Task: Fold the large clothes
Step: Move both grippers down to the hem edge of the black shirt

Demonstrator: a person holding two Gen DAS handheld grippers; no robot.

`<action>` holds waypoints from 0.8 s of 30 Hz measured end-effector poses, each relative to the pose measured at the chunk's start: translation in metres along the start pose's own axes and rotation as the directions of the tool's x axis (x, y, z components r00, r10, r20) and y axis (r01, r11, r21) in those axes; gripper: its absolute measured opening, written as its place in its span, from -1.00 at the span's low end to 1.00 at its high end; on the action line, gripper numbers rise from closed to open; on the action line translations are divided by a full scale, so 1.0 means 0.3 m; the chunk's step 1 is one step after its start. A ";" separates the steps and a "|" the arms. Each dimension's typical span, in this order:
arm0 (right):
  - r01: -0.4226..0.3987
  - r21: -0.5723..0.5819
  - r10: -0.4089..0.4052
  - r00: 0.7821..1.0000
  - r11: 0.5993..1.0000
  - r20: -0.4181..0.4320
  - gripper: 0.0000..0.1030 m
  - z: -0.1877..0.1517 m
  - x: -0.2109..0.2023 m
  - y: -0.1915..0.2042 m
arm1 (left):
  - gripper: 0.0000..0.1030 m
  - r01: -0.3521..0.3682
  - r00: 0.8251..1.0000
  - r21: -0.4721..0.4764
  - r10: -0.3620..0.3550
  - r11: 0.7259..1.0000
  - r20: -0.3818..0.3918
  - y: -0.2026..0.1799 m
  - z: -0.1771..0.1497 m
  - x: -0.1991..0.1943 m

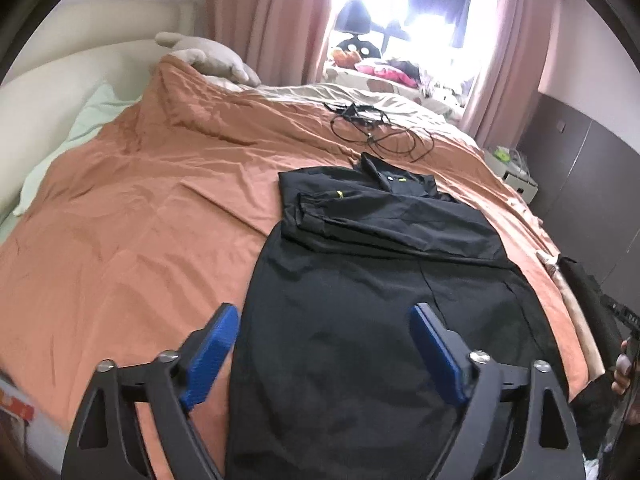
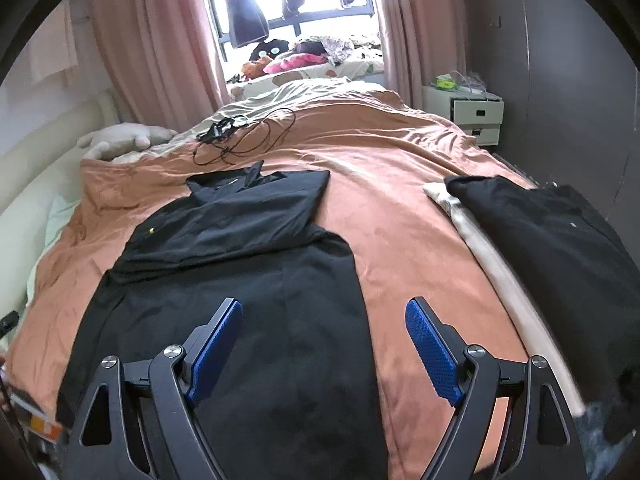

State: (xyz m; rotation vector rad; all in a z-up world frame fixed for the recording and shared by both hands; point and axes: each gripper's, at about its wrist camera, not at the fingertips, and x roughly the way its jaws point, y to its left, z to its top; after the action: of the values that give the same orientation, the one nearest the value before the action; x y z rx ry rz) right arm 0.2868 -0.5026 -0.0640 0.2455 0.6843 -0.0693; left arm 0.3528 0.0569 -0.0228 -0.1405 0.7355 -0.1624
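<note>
Left hand-held gripper (image 1: 322,350) hangs released, empty, above a black jacket (image 1: 372,280) spread on the orange bedspread (image 1: 140,208), sleeves folded across its chest. Right hand-held gripper (image 2: 324,344) likewise gapes empty over the jacket's (image 2: 240,280) hem.

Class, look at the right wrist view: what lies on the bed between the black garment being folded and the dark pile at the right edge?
Only bare orange bedspread separates the black garment from the dark pile.
</note>
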 end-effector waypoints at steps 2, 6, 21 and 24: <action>-0.005 -0.007 0.005 1.000 1.000 0.004 0.61 -0.035 -0.044 0.004 | 0.77 -0.002 1.000 0.001 0.002 1.000 0.010 0.002 -0.045 -0.058; -0.023 -0.020 0.024 1.000 1.000 0.020 0.61 -0.125 -0.148 0.008 | 0.78 0.003 0.999 -0.007 -0.002 1.000 0.035 0.005 -0.127 -0.165; -0.052 -0.017 0.053 0.998 0.998 0.028 0.61 -0.392 -0.398 -0.006 | 0.78 -0.002 0.995 -0.024 0.004 1.000 0.104 0.069 -0.432 -0.492; -0.061 0.009 0.061 0.998 0.998 0.014 0.61 -0.433 -0.412 -0.037 | 0.78 0.002 0.995 -0.022 0.000 1.000 0.097 0.084 -0.466 -0.498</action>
State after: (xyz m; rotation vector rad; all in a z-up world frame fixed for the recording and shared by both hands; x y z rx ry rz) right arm 0.1094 -0.4834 -0.0852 0.2750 0.6622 -0.0157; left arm 0.1516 0.1009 -0.0321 -0.1686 0.6407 -0.1473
